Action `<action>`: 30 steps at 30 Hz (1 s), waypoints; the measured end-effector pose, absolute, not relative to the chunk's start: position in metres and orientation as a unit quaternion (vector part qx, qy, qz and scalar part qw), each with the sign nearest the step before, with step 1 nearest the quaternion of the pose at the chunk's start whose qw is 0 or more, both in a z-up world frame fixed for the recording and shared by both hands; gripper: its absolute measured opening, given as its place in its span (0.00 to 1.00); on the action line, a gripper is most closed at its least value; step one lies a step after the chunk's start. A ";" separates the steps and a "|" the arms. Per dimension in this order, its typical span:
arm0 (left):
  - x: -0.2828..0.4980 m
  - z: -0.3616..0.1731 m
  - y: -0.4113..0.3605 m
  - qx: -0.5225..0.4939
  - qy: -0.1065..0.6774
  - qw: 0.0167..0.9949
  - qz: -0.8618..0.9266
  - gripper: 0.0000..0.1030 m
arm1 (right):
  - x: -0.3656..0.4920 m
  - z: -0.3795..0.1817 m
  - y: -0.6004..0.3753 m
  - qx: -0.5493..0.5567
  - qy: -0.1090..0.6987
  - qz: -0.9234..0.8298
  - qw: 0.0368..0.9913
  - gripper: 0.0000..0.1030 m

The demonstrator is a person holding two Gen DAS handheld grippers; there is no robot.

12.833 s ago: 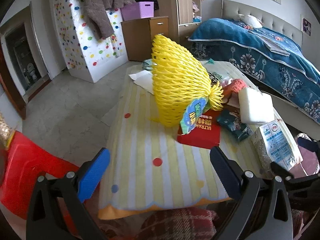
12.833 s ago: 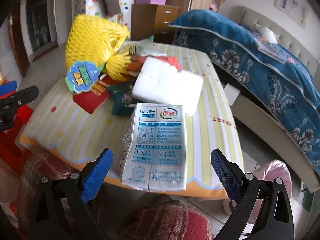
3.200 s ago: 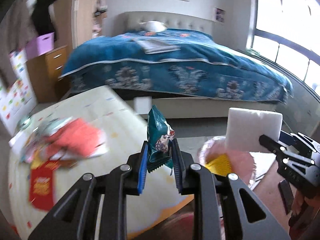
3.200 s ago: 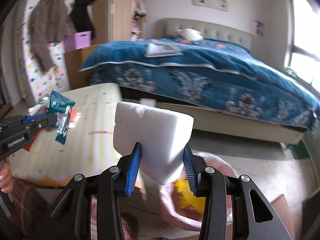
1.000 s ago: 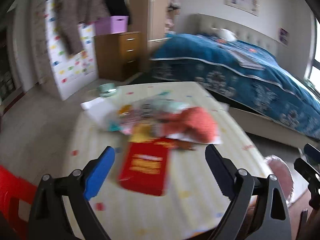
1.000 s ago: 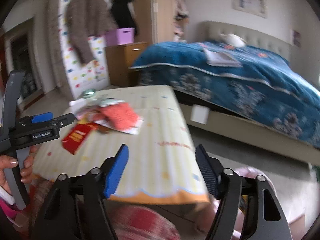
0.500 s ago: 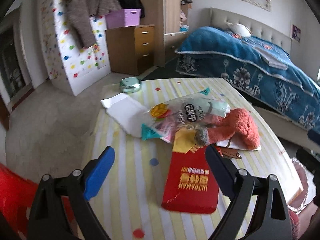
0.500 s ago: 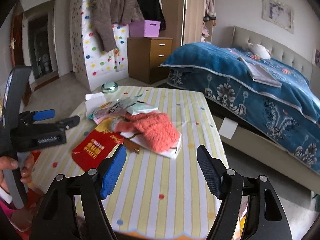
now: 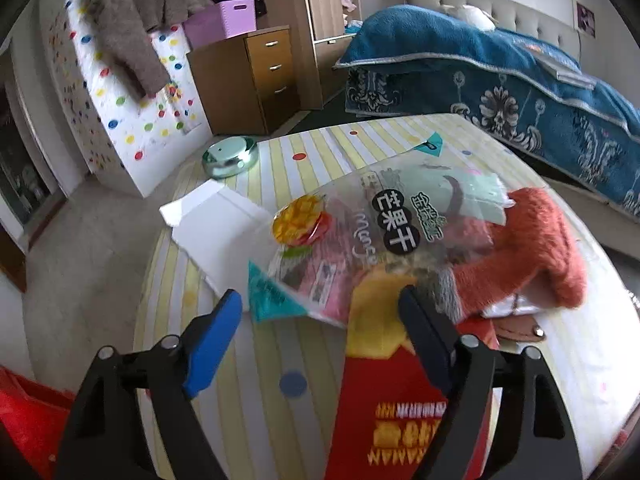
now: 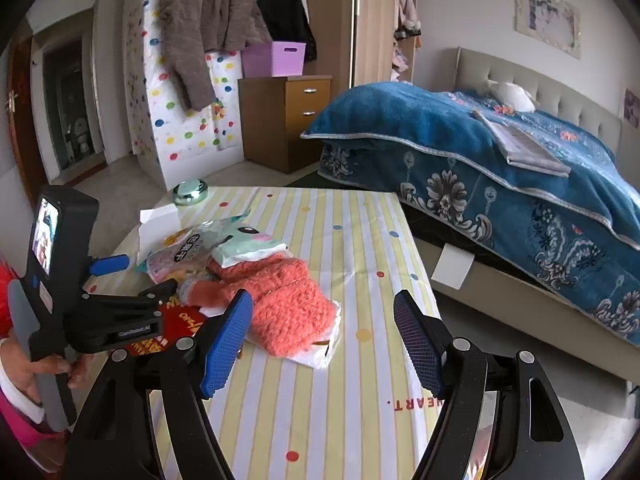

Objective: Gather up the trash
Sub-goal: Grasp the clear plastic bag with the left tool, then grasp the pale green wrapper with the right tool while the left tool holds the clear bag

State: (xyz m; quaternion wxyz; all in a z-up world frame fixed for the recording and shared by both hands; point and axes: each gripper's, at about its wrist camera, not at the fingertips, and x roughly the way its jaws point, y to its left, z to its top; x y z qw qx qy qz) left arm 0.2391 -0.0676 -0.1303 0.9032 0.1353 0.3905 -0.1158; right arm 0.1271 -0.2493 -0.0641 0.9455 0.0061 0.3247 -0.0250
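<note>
Ahead of the left gripper (image 9: 320,312) the path is blocked: the mango snack bag (image 9: 360,236) lies just before its open jaws, on the red packet (image 9: 404,412), with the orange knitted thing (image 9: 536,256) to the right. Ahead of the right gripper (image 10: 322,316) the striped tablecloth (image 10: 360,224) is free; the knitted thing lies to its left.

Snack bags (image 9: 360,236): one
Red packets (image 9: 404,408): one
Orange knitted things (image 9: 524,256): one
White papers (image 9: 216,232): one
Metal bowls (image 9: 230,156): one
</note>
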 end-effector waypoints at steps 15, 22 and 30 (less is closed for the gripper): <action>0.241 -0.102 -0.070 0.115 0.350 0.918 -0.144 0.03 | 0.127 -0.069 -0.254 0.012 0.327 -0.024 0.945 0.70; 0.210 -0.056 -0.043 0.055 0.310 0.931 -0.183 0.00 | 0.109 -0.061 -0.252 0.018 0.316 -0.019 0.948 0.70; 0.186 -0.050 -0.030 0.056 0.311 0.935 -0.164 0.00 | 0.104 -0.055 -0.239 0.019 0.316 -0.001 0.949 0.70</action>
